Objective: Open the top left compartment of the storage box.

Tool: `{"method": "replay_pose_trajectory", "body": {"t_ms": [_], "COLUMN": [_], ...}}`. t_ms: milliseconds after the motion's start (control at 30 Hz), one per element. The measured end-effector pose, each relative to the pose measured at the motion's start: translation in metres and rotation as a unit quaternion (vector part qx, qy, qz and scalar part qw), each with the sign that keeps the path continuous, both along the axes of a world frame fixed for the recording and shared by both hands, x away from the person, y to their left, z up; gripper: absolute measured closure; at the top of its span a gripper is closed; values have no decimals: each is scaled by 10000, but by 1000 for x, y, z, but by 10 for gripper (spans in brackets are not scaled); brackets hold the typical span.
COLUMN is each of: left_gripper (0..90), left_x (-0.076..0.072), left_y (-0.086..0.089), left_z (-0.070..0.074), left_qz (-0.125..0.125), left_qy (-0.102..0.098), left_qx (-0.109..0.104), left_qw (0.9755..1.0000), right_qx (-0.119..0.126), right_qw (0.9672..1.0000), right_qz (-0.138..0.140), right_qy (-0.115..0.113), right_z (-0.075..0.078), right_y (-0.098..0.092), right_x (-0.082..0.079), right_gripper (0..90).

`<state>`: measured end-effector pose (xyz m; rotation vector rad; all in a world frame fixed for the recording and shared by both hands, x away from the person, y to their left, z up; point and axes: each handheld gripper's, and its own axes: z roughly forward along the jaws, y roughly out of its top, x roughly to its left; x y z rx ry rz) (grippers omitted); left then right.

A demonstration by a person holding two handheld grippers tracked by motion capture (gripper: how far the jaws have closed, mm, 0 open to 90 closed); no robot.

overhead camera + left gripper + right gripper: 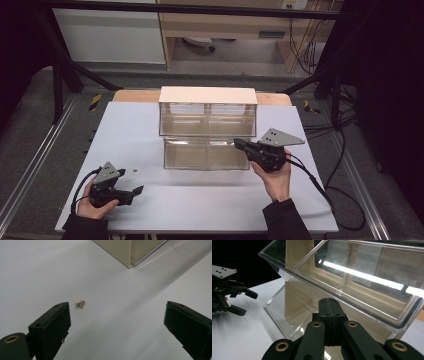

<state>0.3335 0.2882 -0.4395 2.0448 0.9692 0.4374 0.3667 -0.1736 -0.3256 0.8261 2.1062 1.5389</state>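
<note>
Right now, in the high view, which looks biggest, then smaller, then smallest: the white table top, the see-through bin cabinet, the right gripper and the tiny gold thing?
1. The white table top.
2. The see-through bin cabinet.
3. The right gripper, far smaller than the cabinet.
4. The tiny gold thing, a mere speck.
</note>
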Motion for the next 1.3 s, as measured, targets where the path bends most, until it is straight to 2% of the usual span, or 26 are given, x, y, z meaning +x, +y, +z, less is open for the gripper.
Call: {"method": "replay_pose_trajectory", "body": {"t_ms": [533,1300], "left_gripper": [70,70], "left_x": [0,0], "left_y": [0,0], "left_z": [0,1], "left_qz": [2,0], "left_qy": [-4,-8], "left_qx": [-5,-22], "left_qw": [10000,10000], "right_qx": [110,214], "right_qw": [9999,9991], "right_qz": [3,22], "right_qy": [-106,-377], "right_z": [2,22], "right_y": [0,-1], "right_x": [-3,-5], "right_gripper": [900,900]}}
